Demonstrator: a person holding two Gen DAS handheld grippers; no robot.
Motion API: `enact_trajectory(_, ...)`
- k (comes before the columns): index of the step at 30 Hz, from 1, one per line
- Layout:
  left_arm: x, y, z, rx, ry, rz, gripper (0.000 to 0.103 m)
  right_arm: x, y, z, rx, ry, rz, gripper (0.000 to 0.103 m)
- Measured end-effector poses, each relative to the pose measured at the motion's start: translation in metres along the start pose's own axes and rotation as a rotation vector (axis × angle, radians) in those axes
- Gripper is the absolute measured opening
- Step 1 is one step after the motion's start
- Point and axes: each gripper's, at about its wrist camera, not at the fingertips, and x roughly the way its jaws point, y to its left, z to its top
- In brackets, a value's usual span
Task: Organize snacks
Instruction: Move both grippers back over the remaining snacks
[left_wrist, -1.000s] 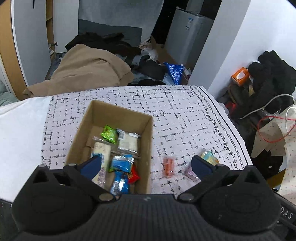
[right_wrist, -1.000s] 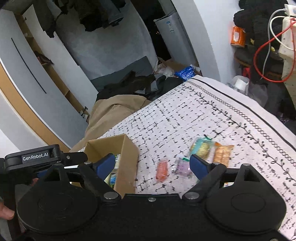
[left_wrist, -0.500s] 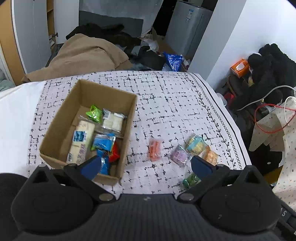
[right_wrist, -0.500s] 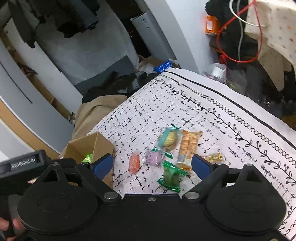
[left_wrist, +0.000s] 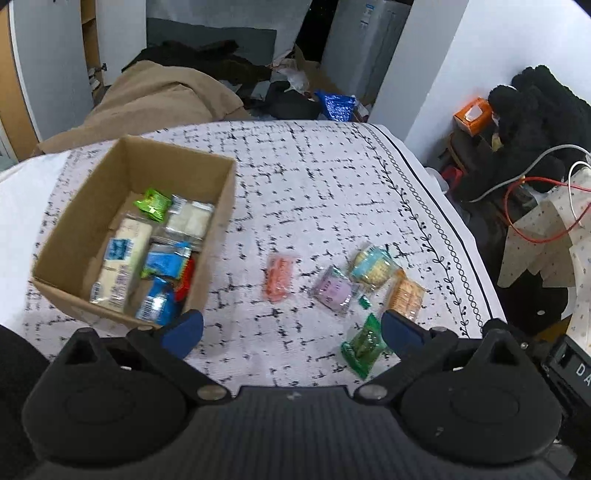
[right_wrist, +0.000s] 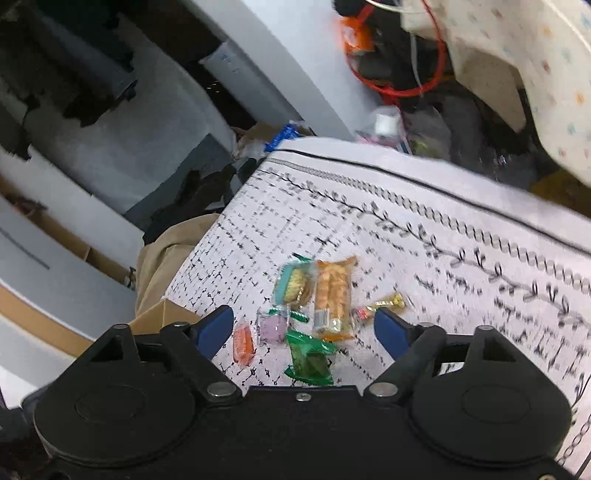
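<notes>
A cardboard box (left_wrist: 110, 173) on the patterned cloth holds several wrapped snacks. To its right lie loose packets: an orange one (left_wrist: 279, 277), a purple one (left_wrist: 334, 290), a teal biscuit pack (left_wrist: 373, 264), an orange cracker pack (left_wrist: 406, 295) and a green one (left_wrist: 364, 343). My left gripper (left_wrist: 291, 330) hangs open and empty above the cloth, between box and packets. My right gripper (right_wrist: 304, 328) is open too, over the same packets: green (right_wrist: 308, 360), purple (right_wrist: 273, 326), crackers (right_wrist: 332, 295), small orange (right_wrist: 243, 341) and a gold candy (right_wrist: 384, 304).
The cloth's bordered edge (left_wrist: 461, 236) drops to clutter on the right: black clothing (left_wrist: 532, 110), red and white cables (left_wrist: 535, 206), an orange box (left_wrist: 472, 116). A beige blanket (left_wrist: 155, 96) and a grey appliance (left_wrist: 362, 44) lie beyond the far edge. The box corner (right_wrist: 162, 317) shows in the right wrist view.
Both grippers have pulled back and to the right, away from the box. The loose packets came into fuller view, and the green packet and gold candy appeared. Both stay open.
</notes>
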Motion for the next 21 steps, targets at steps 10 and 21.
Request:
enact_trajectory(10, 0.041, -0.029, -0.011, 0.04, 0.052, -0.045, 0.088, 0.021, -0.032, -0.001, 0.161, 0.026, -0.026, 0.055)
enact_trajectory(21, 0.094, -0.05, -0.021, 0.096, 0.149, -0.05, 0.079, 0.057, -0.061, 0.0, 0.29, 0.085, -0.056, 0.047)
